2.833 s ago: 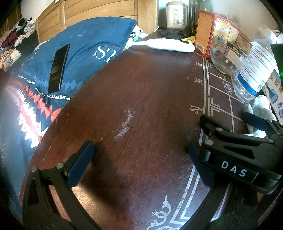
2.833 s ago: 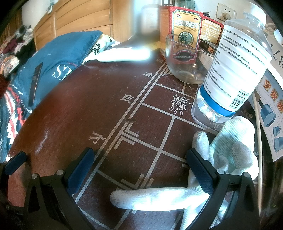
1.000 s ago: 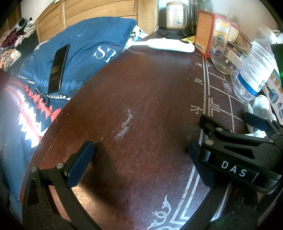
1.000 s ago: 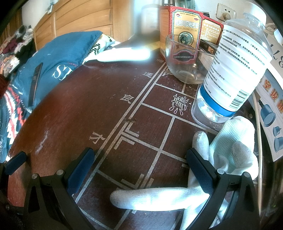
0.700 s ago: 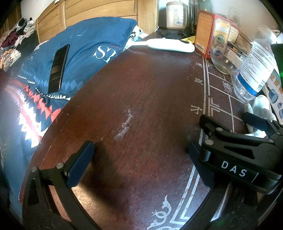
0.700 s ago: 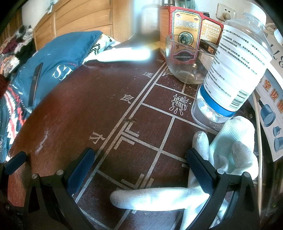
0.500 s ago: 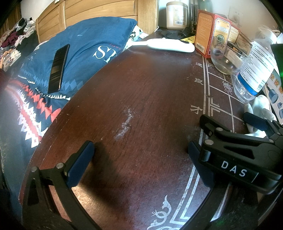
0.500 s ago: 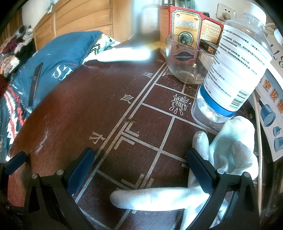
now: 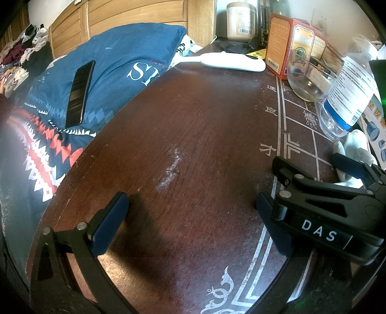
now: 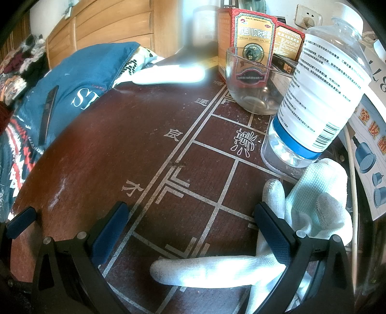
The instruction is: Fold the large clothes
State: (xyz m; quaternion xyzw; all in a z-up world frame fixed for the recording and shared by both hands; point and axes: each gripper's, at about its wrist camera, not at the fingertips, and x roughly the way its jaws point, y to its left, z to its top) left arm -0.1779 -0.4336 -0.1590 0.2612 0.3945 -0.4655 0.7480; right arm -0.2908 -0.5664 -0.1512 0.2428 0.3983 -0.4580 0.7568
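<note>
A heap of mixed clothes [image 9: 19,58] lies far off at the left, beside a wooden headboard, and shows again as the clothes heap [image 10: 21,62] in the right wrist view. Both grippers rest low over a round dark wooden table [image 9: 205,120]. My left gripper [image 9: 190,205] is open with only bare wood between its fingers. My right gripper [image 10: 190,212] is open beside it on the right. A white knit glove [image 10: 313,205] lies under its right finger, with one glove finger stretched across the gap. Neither gripper holds any cloth.
A blue patterned pillow [image 9: 115,55] with a black phone [image 9: 79,94] on it lies left of the table. At the table's far and right side stand a water bottle [image 10: 320,91], glass bowl [image 10: 253,82], red boxes [image 10: 253,36], a white device [image 9: 231,61] and a jar [image 9: 241,20].
</note>
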